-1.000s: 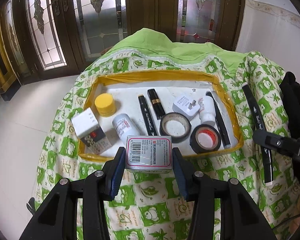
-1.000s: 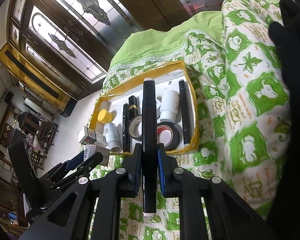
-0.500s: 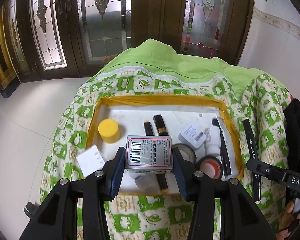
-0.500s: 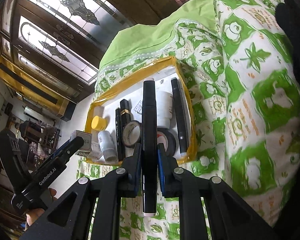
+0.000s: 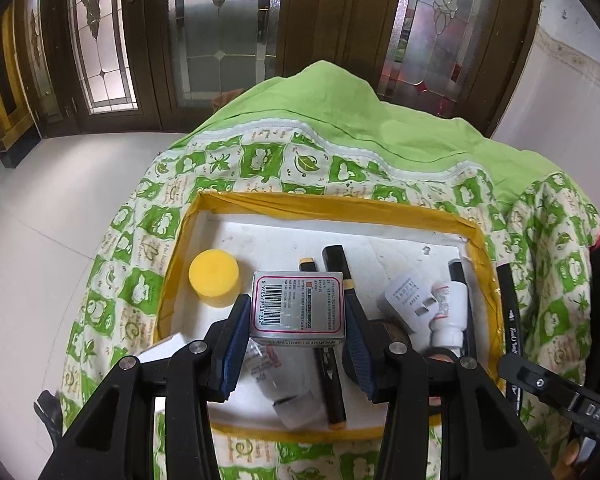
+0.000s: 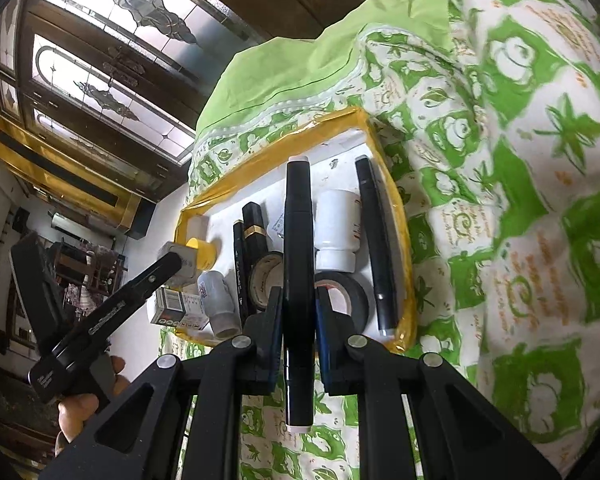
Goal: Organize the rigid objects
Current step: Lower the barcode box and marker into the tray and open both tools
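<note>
My left gripper [image 5: 298, 332] is shut on a small silver barcode box [image 5: 298, 306] and holds it over the middle of the yellow-rimmed white tray [image 5: 328, 204]. My right gripper [image 6: 298, 312] is shut on a long black marker [image 6: 298, 240], held lengthwise above the tray's near edge [image 6: 404, 216]. The marker also shows at the right of the left wrist view [image 5: 508, 300]. In the tray lie a yellow cap [image 5: 214, 276], black pens [image 5: 336, 258], a white plug adapter [image 5: 406, 300], white bottles [image 6: 336, 226] and tape rolls [image 6: 346, 296].
The tray rests on a green and white patterned quilt [image 5: 260, 160] with a plain green fold behind. A white carton [image 6: 180, 306] stands at the tray's left corner. Dark wooden doors with stained glass [image 5: 220, 32] are behind. White floor lies to the left.
My left gripper has moved forward with the box, from before the tray's near edge to over its middle. My right gripper has come closer to the tray with the marker.
</note>
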Demonstrator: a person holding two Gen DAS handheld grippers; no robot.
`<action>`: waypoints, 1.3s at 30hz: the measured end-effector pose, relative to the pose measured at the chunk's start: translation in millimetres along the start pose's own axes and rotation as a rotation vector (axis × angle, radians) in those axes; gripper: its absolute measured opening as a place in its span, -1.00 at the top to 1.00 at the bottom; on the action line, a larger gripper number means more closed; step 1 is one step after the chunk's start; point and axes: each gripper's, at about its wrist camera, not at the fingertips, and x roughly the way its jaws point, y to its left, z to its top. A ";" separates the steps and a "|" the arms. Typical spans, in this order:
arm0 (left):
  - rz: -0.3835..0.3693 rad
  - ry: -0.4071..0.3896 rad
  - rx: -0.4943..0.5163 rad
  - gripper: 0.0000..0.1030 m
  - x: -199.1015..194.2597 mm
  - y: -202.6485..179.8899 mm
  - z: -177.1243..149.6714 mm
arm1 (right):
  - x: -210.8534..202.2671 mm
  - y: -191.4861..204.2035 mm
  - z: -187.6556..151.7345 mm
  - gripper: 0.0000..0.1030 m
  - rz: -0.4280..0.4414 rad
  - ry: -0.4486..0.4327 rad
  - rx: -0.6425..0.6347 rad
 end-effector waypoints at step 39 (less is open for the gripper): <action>0.065 0.028 0.042 0.06 41.0 7.3 3.0 | 46.4 -16.2 26.6 0.72 -0.220 0.025 0.016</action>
